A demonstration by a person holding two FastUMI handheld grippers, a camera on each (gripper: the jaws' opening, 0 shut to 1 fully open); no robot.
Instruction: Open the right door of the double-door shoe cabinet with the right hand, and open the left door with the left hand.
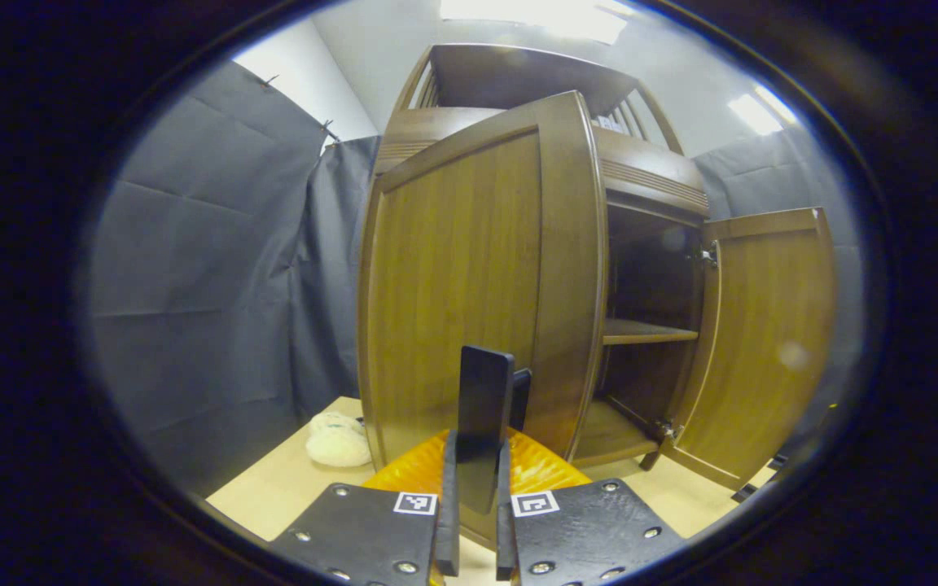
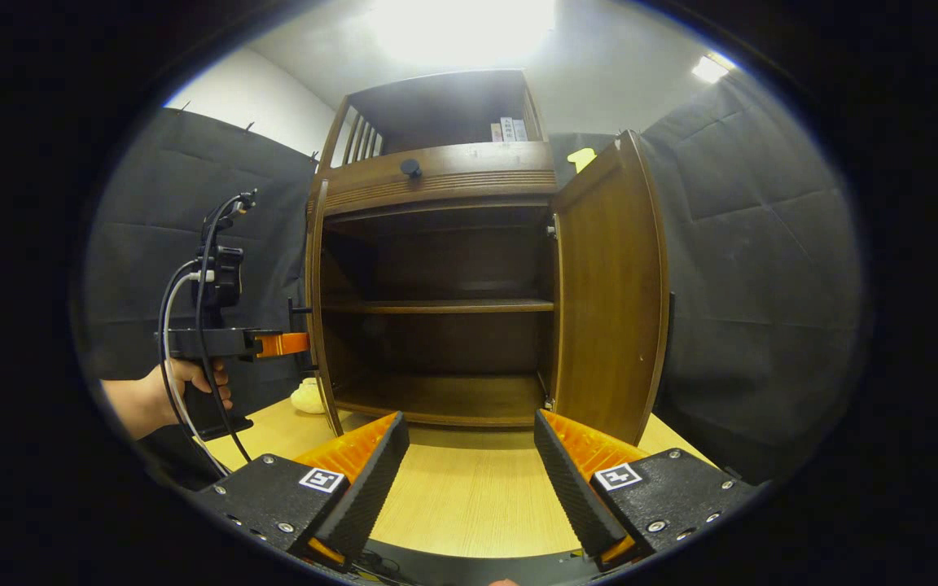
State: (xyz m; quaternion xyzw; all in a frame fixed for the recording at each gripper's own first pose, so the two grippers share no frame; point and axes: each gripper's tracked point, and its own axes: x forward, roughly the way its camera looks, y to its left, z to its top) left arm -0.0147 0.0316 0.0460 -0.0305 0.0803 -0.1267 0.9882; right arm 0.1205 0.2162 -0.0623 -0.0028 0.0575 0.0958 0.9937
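the left gripper (image 1: 477, 456) pinches the dark handle (image 1: 485, 407) of the left door (image 1: 469, 277), which is swung wide. in the right gripper view the shoe cabinet (image 2: 436, 175) fills 12 o'clock, its right door (image 2: 611, 285) open at 2 o'clock. the right gripper (image 2: 469, 480) is spread, gripping nothing, above the table (image 2: 469, 505).

One shoe cabinet (image 2: 436, 244) is seen, with two doors, the left door (image 1: 469, 285) and the right door (image 2: 611, 285), one drawer knob (image 2: 410, 168) and one inner shelf (image 2: 436, 306). One pale plush item (image 1: 339, 439) is counted by the cabinet's left corner.
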